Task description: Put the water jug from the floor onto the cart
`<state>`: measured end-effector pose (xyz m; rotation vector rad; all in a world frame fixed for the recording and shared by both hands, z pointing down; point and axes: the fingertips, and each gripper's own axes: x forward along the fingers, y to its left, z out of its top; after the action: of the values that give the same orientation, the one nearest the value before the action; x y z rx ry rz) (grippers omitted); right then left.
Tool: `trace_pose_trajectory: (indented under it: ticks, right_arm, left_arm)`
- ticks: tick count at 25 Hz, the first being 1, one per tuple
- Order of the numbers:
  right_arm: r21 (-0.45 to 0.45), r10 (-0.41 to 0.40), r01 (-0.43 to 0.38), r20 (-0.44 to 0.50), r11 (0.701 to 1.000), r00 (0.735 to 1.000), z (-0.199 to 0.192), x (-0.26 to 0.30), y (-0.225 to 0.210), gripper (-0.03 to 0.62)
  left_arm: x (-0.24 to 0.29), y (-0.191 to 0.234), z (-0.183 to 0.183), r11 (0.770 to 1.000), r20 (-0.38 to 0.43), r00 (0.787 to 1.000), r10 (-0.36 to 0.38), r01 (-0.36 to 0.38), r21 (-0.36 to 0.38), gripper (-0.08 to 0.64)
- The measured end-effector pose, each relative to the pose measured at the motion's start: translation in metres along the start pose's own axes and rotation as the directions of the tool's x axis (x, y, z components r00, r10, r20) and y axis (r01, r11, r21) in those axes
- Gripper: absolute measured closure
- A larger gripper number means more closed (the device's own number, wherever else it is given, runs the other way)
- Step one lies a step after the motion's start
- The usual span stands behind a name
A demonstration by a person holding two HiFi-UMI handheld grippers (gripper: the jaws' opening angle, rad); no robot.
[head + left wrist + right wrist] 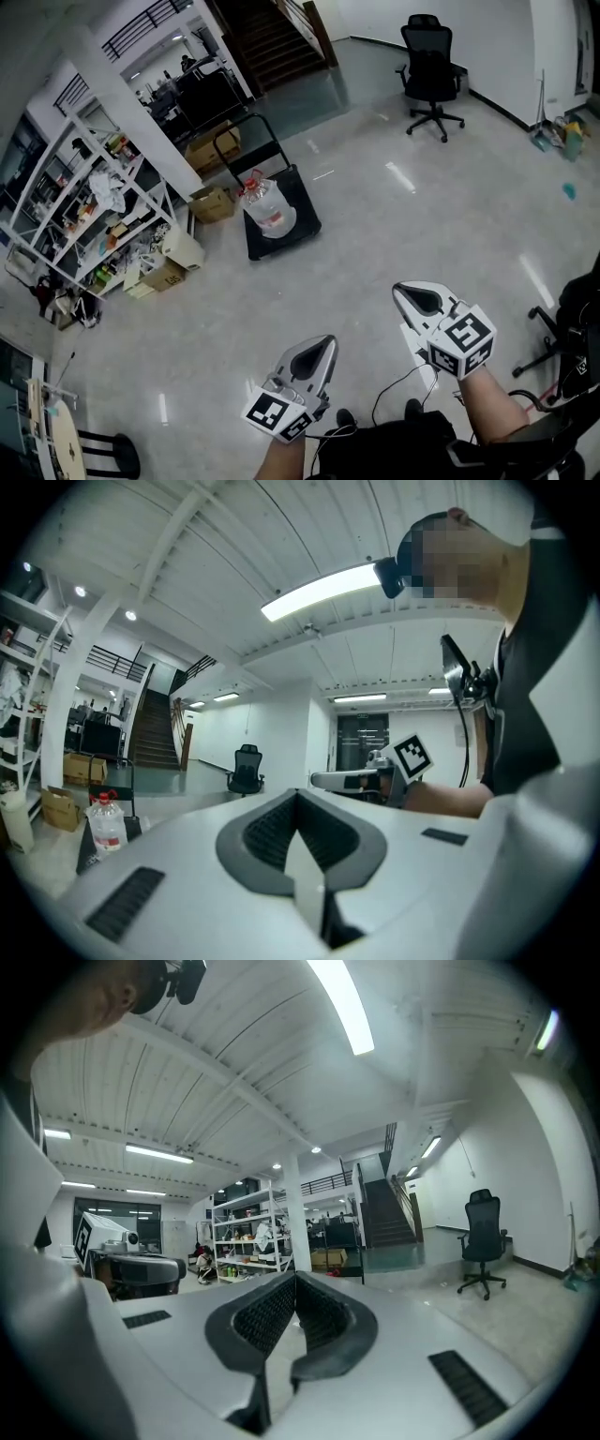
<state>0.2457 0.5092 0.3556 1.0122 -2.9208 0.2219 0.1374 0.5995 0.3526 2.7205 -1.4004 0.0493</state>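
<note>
**While the jug stands on the cart: both tongs shut and empty**

As seen in the head view, the water jug (267,208) stands upright on the black platform of the cart (302,202), left of the frame's centre. It is a clear bottle with a red cap, set toward the end of the platform nearer the cart's handle. The left gripper (321,349) and the right gripper (406,296) lie in the lower half of the frame, well apart from the cart, each with its marker cube toward the person.

In the left gripper view the dark ribbed pads meet at the tip with nothing between them. The jug appears small at the far left edge (105,822), and the right gripper (356,780) shows right of centre. In the right gripper view the jaws are likewise pressed together and hold nothing (295,1288), and the left gripper (141,1271) shows at the left.

Surroundings in the head view:
- White shelving (94,202) loaded with clutter occupies the left.
- Cardboard boxes (214,202) sit on the floor between the shelving and the cart.
- An office chair (431,70) stands at the upper right.
- A staircase (281,37) rises at the top.
</note>
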Motion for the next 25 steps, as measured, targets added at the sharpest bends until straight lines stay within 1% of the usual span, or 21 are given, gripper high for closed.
trace_pose_trajectory:
  ticks: [4, 8, 9, 11, 14, 16, 18, 21, 23, 25]
  right_arm:
    - [-0.020, -0.028, 0.028, 0.017, 0.999, 0.999, 0.006, -0.015, 0.036, 0.590]
    - [-0.041, -0.078, 0.078, 0.021, 0.996, 0.997, -0.004, -0.029, 0.082, 0.589]
    - [-0.044, -0.089, 0.090, 0.019, 0.995, 0.996, -0.008, -0.031, 0.095, 0.589]
    - [-0.043, -0.102, 0.102, 0.007, 0.994, 0.995, -0.017, -0.031, 0.124, 0.590]
    - [-0.026, -0.123, 0.122, -0.017, 0.992, 0.992, -0.029, -0.029, 0.165, 0.589]
    - [-0.025, -0.127, 0.126, -0.027, 0.992, 0.992, -0.031, -0.031, 0.188, 0.589]
    - [-0.044, -0.125, 0.123, -0.032, 0.991, 0.992, -0.029, -0.036, 0.206, 0.591]
    - [-0.056, -0.116, 0.115, -0.018, 0.992, 0.993, -0.022, -0.047, 0.218, 0.591]
    - [-0.046, -0.107, 0.106, -0.015, 0.993, 0.994, -0.020, -0.053, 0.220, 0.591]
    - [-0.034, -0.105, 0.105, -0.015, 0.994, 0.994, -0.019, -0.058, 0.221, 0.591]
  left_arm:
    - [-0.035, -0.014, 0.005, 0.999, 0.011, 0.999, -0.036, 0.035, 0.022, 0.568]
    - [-0.086, -0.028, -0.010, 0.994, -0.033, 0.998, -0.047, 0.049, 0.094, 0.568]
    - [-0.102, -0.029, -0.016, 0.993, -0.034, 0.998, -0.056, 0.059, 0.102, 0.568]
    - [-0.133, -0.023, -0.026, 0.994, -0.032, 0.997, -0.072, 0.074, 0.077, 0.568]
    - [-0.176, -0.006, -0.037, 0.996, -0.026, 0.997, -0.071, 0.072, 0.049, 0.568]
    - [-0.196, 0.001, -0.038, 0.997, -0.025, 0.997, -0.067, 0.068, 0.040, 0.568]
    - [-0.210, 0.000, -0.035, 0.997, -0.015, 0.998, -0.068, 0.068, 0.029, 0.568]
    - [-0.220, -0.009, -0.032, 0.997, 0.008, 0.998, -0.067, 0.067, 0.031, 0.568]
    - [-0.222, -0.014, -0.028, 0.997, 0.014, 0.998, -0.060, 0.060, 0.039, 0.568]
    - [-0.225, -0.017, -0.024, 0.998, 0.020, 0.999, -0.048, 0.047, 0.033, 0.568]
